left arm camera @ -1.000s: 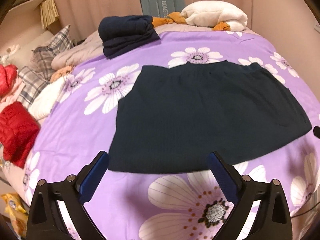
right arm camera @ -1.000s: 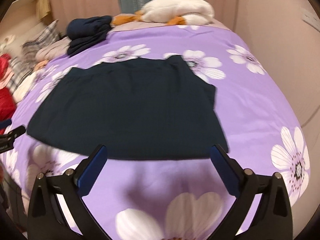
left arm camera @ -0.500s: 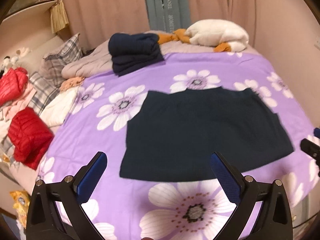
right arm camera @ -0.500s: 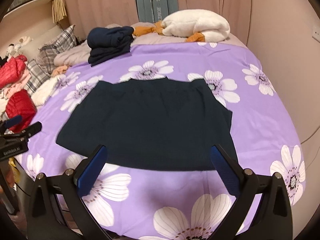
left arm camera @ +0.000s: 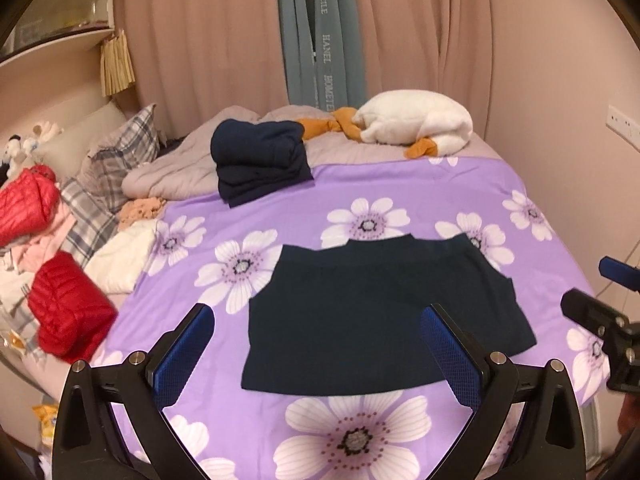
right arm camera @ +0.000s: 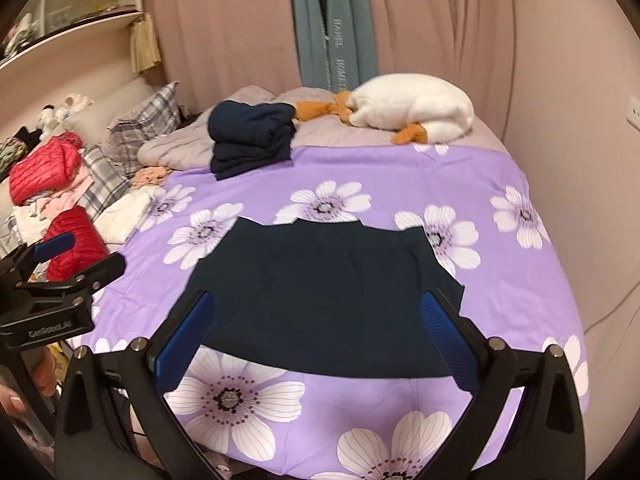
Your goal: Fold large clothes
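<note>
1. Red comes first on the left: two puffy red jackets (left arm camera: pixel 68 312), one nearer and one farther back, lie on mixed laundry beside two plaid pillows (left arm camera: pixel 120 156).
2. One pale folded cloth (left arm camera: pixel 120 260) lies at the left edge of the purple flowered bedspread (left arm camera: pixel 400 184).
3. One stack of folded navy clothes (left arm camera: pixel 260 160) sits at the far side of the bedspread, partly on one grey blanket (left arm camera: pixel 176 176).
4. One dark navy garment (left arm camera: pixel 372 320) lies flat and spread out in the middle of the bedspread, touched by neither claw.
5. One left gripper (left arm camera: pixel 316 356) hangs over the near edge with its two blue-padded fingers (left arm camera: pixel 184 356) spread wide, holding nothing.
6. One right gripper (right arm camera: pixel 316 344) is likewise wide apart and empty, above the garment's near hem.
7. One white plush toy (left arm camera: pixel 416 124) with orange parts rests at the far right, before the pink curtains (left arm camera: pixel 208 32).
</note>
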Demonstrator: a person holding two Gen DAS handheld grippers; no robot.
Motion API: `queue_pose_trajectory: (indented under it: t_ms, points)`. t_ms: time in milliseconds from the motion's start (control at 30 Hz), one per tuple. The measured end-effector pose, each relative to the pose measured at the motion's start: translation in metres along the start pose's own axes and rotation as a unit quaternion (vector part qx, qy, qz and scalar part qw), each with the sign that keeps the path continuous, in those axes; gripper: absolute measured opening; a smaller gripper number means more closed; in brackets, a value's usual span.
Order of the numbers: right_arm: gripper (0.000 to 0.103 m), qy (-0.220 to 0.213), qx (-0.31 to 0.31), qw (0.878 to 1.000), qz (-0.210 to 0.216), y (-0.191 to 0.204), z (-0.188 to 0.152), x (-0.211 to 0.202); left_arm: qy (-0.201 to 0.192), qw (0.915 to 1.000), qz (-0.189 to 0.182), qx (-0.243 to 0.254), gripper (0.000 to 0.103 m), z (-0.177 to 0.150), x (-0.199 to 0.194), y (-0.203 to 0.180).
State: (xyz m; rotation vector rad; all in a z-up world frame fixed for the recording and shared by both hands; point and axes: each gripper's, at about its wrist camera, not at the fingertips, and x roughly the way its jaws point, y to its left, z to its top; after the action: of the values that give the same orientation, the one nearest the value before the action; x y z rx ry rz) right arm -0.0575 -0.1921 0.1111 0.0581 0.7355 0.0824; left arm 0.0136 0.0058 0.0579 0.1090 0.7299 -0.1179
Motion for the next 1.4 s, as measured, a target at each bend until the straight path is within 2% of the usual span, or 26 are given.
queue_pose_trajectory:
  t_ms: [167,333,533,1400]
  points:
    - [0.103,-0.007,-0.018,1.0,0.016,0.009,0.007,-0.015,-0.006,0.9999,0.005,-0.011,0.102,0.004,-0.008,0.002]
    - [0.103,-0.002,-0.018,1.0,0.024,0.011,0.001,-0.014,0.003,0.9999,0.006,-0.012,0.102,-0.001,-0.007,-0.001]
    - [0.103,0.01,-0.005,1.0,0.027,0.008,-0.002,-0.011,0.017,0.9998,0.005,-0.011,0.102,-0.003,-0.007,-0.003]
    - [0.103,0.013,-0.003,0.999,0.029,0.007,-0.002,-0.011,0.022,0.9997,0.001,-0.006,0.102,-0.01,-0.009,-0.01]
